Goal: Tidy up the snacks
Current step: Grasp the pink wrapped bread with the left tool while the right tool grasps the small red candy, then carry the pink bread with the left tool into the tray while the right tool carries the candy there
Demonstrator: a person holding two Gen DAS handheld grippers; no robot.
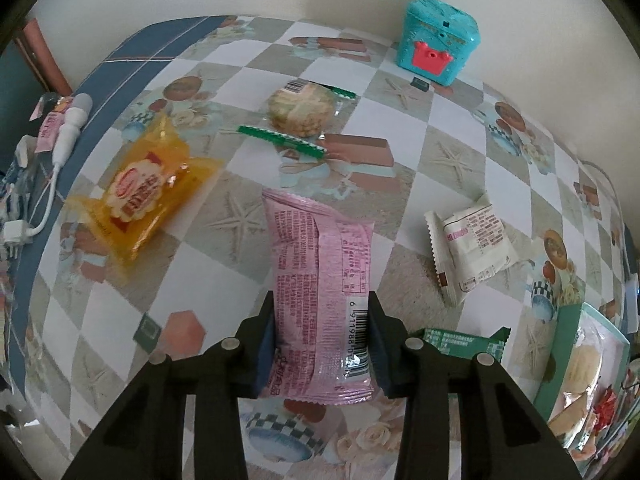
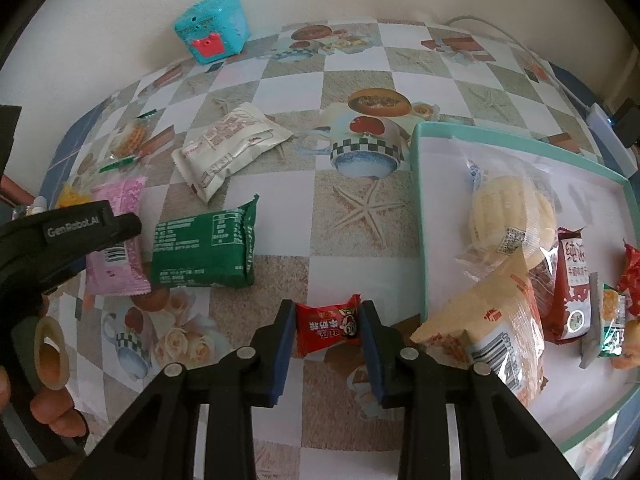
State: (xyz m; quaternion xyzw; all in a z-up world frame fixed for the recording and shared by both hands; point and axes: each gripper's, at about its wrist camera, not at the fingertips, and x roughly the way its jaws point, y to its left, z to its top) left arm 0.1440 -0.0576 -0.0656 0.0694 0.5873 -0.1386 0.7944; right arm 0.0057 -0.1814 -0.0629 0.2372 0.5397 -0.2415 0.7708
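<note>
My left gripper [image 1: 321, 332] is shut on a pink snack packet [image 1: 320, 280], its pads pressing both long sides. The same packet shows in the right wrist view [image 2: 116, 248] under the left gripper. My right gripper [image 2: 328, 332] is shut on a small red snack packet [image 2: 328, 326], just left of a teal-rimmed tray [image 2: 418, 184] holding several snacks. On the table lie a green packet [image 2: 204, 252], a white packet [image 2: 228, 144], a yellow packet [image 1: 140, 196] and a clear-wrapped round cake [image 1: 300, 110].
A teal toy box [image 1: 438, 38] stands by the back wall. The tray also shows at the left wrist view's right edge [image 1: 568, 344]. A white cable and small items [image 1: 64, 132] lie off the table's left edge. The tablecloth is checkered with printed pictures.
</note>
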